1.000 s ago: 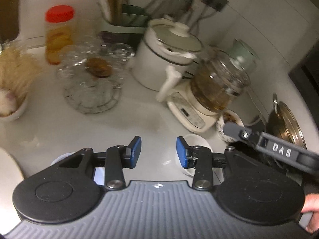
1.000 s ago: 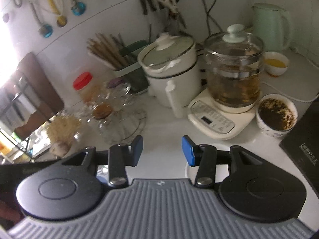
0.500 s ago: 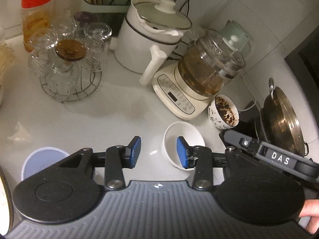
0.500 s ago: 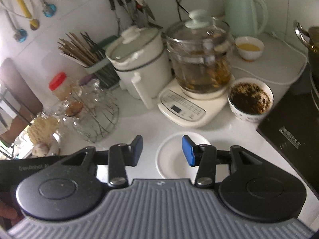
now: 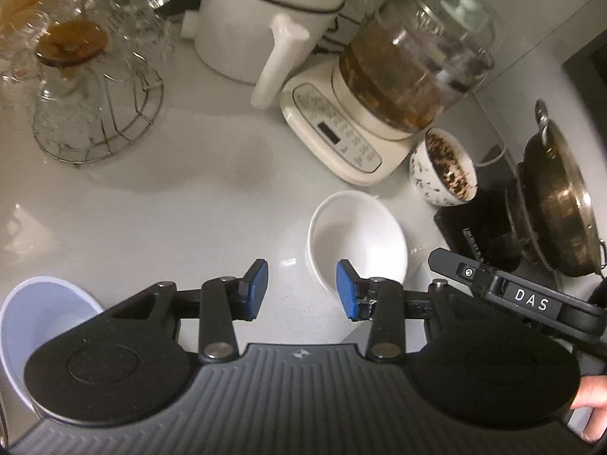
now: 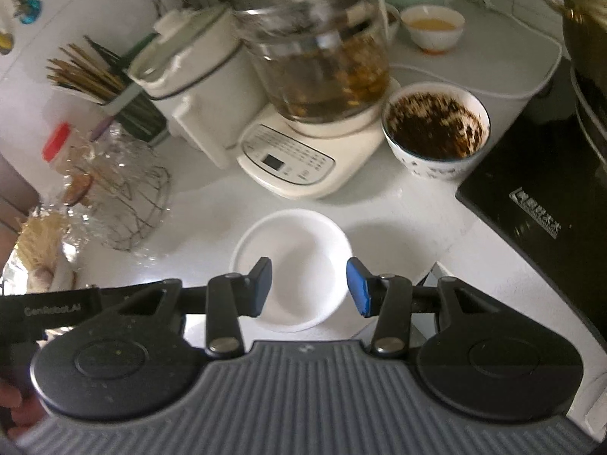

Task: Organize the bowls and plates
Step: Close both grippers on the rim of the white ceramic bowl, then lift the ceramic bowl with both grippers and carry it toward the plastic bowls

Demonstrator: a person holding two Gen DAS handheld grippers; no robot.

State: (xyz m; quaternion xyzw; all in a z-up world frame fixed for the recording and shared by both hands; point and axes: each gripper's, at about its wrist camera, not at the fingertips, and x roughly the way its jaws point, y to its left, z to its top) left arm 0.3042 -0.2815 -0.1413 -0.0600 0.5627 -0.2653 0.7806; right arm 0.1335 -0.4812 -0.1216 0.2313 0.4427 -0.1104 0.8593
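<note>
An empty white bowl (image 5: 356, 233) (image 6: 299, 250) stands on the white counter in front of the tea maker. My right gripper (image 6: 309, 284) hovers above it, open, with the bowl showing between its blue pads and no contact. My left gripper (image 5: 301, 290) is open too, over bare counter just left of that bowl; its right pad overlaps the bowl's near rim in the picture. A pale blue bowl (image 5: 36, 314) sits at the lower left of the left wrist view, partly hidden behind the gripper body. The right gripper's arm (image 5: 523, 303) juts in at the right.
Behind stand a cream tea maker with a glass pot (image 5: 379, 113) (image 6: 311, 125), a white cooker (image 5: 265, 19), a wire rack of glasses (image 5: 87, 106), a patterned bowl of dark tea leaves (image 5: 447, 170) (image 6: 436, 129), a black induction hob (image 6: 538, 208) and a metal pot (image 5: 561, 197).
Both grippers have dropped and tipped downward toward the counter. The white bowl has come into full view and lies closer under the right gripper. Jaw gaps look the same.
</note>
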